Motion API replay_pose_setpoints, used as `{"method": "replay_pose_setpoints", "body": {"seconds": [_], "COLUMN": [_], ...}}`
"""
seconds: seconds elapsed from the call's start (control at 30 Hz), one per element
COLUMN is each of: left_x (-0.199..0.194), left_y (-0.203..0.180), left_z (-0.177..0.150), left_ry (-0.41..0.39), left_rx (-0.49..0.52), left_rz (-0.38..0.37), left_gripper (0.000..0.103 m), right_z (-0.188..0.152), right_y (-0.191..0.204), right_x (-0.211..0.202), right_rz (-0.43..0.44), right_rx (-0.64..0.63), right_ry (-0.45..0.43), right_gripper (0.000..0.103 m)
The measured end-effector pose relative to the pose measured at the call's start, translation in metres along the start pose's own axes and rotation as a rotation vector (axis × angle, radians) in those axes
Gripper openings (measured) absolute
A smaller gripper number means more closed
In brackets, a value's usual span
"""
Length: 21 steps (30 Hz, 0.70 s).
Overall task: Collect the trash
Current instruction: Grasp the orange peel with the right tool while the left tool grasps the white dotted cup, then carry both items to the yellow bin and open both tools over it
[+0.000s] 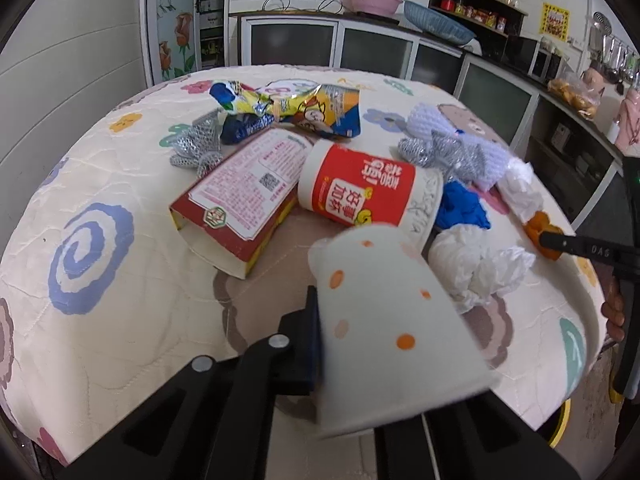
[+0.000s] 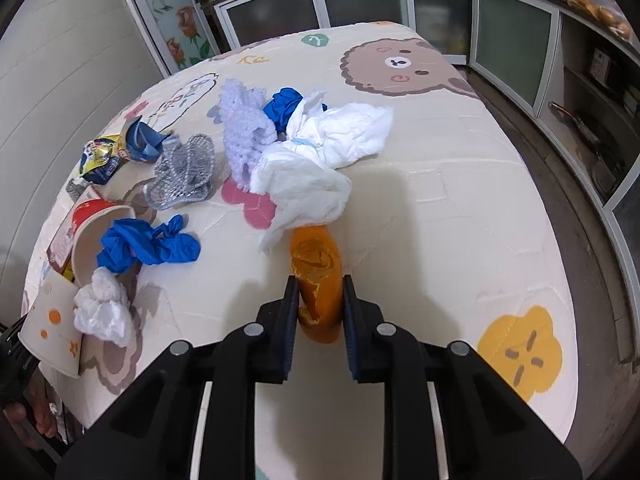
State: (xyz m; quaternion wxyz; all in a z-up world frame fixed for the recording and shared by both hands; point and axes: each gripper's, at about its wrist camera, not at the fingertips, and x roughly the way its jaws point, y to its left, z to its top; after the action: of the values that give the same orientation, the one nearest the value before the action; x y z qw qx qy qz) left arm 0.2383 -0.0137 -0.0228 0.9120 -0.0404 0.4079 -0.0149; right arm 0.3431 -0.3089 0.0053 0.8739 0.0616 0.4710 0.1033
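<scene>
Left tongs [image 1: 320, 344] pinch the dotted paper cup [image 1: 384, 320]; right tongs [image 2: 320, 308] clamp orange peel [image 2: 318, 280].

The dotted paper cup [image 1: 384, 320] hides the left tool's right finger — its own edges blurred.

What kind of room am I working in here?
Most likely a home kitchen: a counter with glass-fronted cabinets, a shelf of jars, and a microwave behind the cloth-covered table.
</scene>
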Motion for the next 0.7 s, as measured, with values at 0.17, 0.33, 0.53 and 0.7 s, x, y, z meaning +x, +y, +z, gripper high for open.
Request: {"method": "replay_pose_setpoints", "body": {"seconds": [0.17, 0.33, 0.53, 0.7], "left_x": [-0.014, -0.039, -0.049, -0.054], "left_y": [0.014, 0.025, -0.005, -0.068], "left_z": [-0.001, -0.001, -0.003, -0.008], "left_ry": [-0.008, -0.058, -0.072, -0.067], "left_rx": [-0.012, -0.016, 0.059, 0.198], "left_rz": [-0.019, -0.033, -0.124, -0.273], "left_gripper": [0.004, 0.004, 0.004, 0.004], "right_z": [-0.010, -0.026, -0.064, -0.108], "right_y": [0.003, 0.004, -0.013, -0.052], "right_x": [-0.025, -0.062, -0.110, -0.159], "right_rz": [0.025, 0.081, 0.097, -0.004], "right_rx": [0.016, 0.058, 0.127, 0.203], "right_ry": [-0.044, -0.118, -0.183, -0.249], "right_gripper": [0.018, 0.018, 0.018, 0.018]}}
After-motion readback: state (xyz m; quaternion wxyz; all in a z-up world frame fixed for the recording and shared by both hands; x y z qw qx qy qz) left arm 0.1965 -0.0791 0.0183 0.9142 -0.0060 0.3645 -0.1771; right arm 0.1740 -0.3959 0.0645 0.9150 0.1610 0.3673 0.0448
